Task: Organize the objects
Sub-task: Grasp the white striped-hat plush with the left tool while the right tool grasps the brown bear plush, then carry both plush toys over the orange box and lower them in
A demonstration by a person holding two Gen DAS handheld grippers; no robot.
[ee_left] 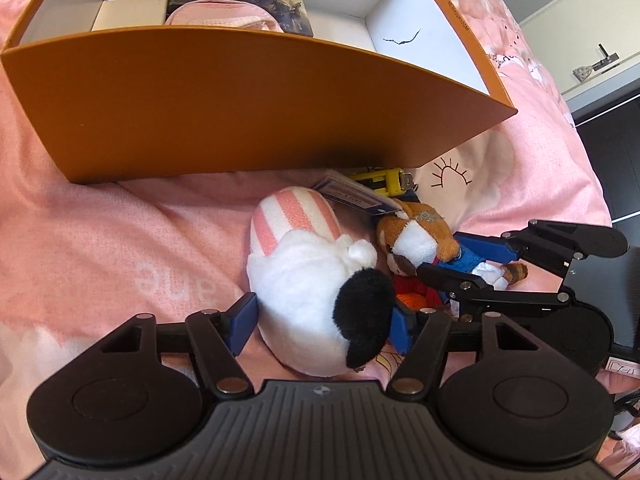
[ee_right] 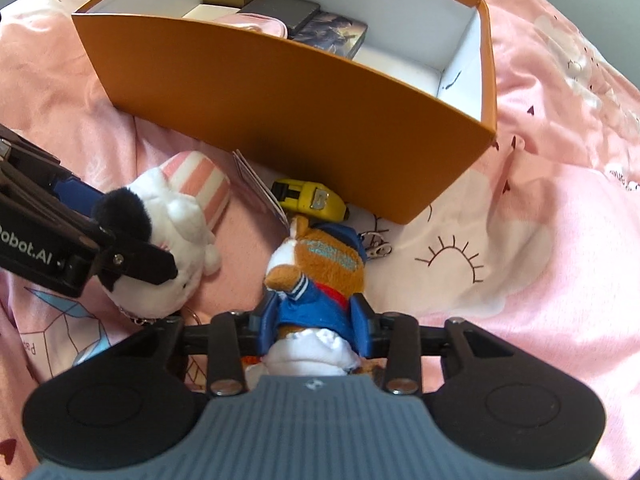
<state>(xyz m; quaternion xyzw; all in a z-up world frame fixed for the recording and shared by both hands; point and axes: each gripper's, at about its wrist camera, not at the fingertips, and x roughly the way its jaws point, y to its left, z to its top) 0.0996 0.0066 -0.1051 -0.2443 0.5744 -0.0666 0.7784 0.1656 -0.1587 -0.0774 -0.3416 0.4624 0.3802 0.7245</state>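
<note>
- Left gripper (ee_left: 320, 320): jaws wide, straddling the white plush (ee_left: 316, 280) with the pink-striped cap. Left pad looks just clear of the fur; right pad is hidden behind the black ear, so I can't tell if it's gripping yet.
- Right gripper (ee_right: 316, 324): jaws partly open, set either side of the fox plush (ee_right: 316, 276) in the blue jacket. Pads look to be touching the jacket; a firm pinch I can't confirm.
- Both toys lie side by side on the bedspread, just in front of the orange box (ee_right: 280, 92). A yellow tape measure (ee_right: 308, 198) and a paper tag (ee_right: 256, 184) lie between the toys and the box wall.
- Step, as I read it: two-handed pick of the plushies. Next: close firmly, lift above the box's near wall, drop into the free white floor on its right side; small boxes fill its left.
- Surface: soft, rumpled pink bedspread (ee_right: 540, 220). Room: pale cabinet and dark furniture (ee_left: 600, 120) at far right.
</note>
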